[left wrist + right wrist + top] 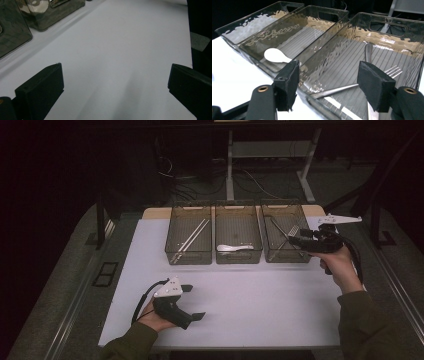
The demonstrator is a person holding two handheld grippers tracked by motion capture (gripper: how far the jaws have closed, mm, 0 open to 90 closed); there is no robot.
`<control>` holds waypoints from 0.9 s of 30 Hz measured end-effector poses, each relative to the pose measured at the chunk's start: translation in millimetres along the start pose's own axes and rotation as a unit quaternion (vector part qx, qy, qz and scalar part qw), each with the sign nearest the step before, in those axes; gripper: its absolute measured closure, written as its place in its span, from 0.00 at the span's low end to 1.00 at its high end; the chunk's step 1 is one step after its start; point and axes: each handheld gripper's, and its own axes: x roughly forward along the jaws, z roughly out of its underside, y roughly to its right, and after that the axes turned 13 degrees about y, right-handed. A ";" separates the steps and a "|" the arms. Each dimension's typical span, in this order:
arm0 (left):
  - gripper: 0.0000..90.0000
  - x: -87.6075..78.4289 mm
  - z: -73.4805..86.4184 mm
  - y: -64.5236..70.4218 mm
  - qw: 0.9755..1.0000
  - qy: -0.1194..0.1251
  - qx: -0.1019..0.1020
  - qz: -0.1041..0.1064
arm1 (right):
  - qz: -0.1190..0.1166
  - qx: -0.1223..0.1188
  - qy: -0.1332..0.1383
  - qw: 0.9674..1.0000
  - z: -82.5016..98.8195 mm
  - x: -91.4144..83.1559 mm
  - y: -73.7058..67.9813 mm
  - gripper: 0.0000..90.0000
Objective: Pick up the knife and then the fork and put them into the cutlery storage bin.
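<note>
The near half of the white desk (260, 305) lies open for passing. Three clear bins (238, 240) stand touching in a row across the far side, their walls blocking level approach; entry is from above.

Dim room, dark surround; white table (240, 305) lit; glare on bins (329, 50); soft focus.
</note>
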 end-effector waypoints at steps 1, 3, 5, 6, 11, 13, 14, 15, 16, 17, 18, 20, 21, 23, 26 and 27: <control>0.00 -0.1 -0.1 0.1 1.000 0.000 0.000 -0.001 | 0.003 -0.001 0.004 1.000 1.9 -2.6 -2.6 0.36; 0.00 -0.2 -0.2 0.1 1.000 0.001 0.000 -0.001 | 0.003 -0.007 0.007 1.000 5.7 -7.2 -7.3 0.34; 0.00 0.2 -0.2 -0.1 1.000 0.001 -0.001 -0.001 | 0.002 -0.011 0.010 1.000 9.2 -11.1 -12.2 0.33; 0.00 0.3 -0.3 -0.4 1.000 0.001 0.000 -0.001 | 0.002 -0.013 0.010 1.000 11.0 -12.9 -14.8 0.32; 0.00 -0.2 -0.2 -0.5 1.000 0.001 0.000 -0.001 | -0.006 -0.019 0.017 1.000 18.0 -20.9 -26.9 0.30; 0.00 -0.5 -0.3 -0.5 1.000 0.002 -0.001 -0.002 | -0.006 -0.021 0.021 1.000 21.6 -23.5 -32.0 0.28; 0.00 -0.6 -0.3 -0.6 1.000 0.002 0.000 -0.002 | -0.006 -0.024 0.023 0.999 23.9 -24.5 -34.3 0.28; 0.00 -0.6 -0.3 -0.6 1.000 0.002 0.000 -0.002 | -0.006 -0.028 0.019 0.999 26.4 -25.3 -37.0 0.27; 0.00 -0.6 -0.4 -0.6 1.000 0.002 0.000 -0.001 | -0.005 -0.035 0.015 0.999 28.9 -25.8 -39.2 0.26; 0.00 -0.6 -0.4 -0.6 1.000 0.003 0.000 -0.001 | -0.005 -0.038 0.012 0.999 31.5 -26.4 -41.3 0.24; 0.00 -0.7 -0.4 -0.6 1.000 0.004 0.000 -0.001 | -0.007 -0.038 0.010 0.999 34.3 -27.2 -43.3 0.24; 0.00 -1.1 -0.6 -0.5 1.000 0.007 -0.001 -0.002 | -0.012 -0.043 0.005 0.999 40.4 -29.4 -48.1 0.22; 0.00 -1.3 -0.6 -0.5 1.000 0.007 -0.001 -0.002 | -0.016 -0.047 0.003 0.999 43.1 -30.6 -50.2 0.22; 0.00 -2.0 -0.4 -0.3 1.000 0.007 -0.002 -0.003 | -0.020 -0.046 0.003 0.999 48.6 -34.3 -55.0 0.22; 0.00 -2.9 -0.9 -0.5 1.000 0.007 -0.002 -0.002 | -0.027 -0.047 0.002 0.999 57.2 -40.6 -61.5 0.21; 0.00 -3.0 -1.2 -0.8 1.000 0.007 0.000 -0.001 | -0.030 -0.045 0.002 0.999 60.6 -42.9 -63.7 0.21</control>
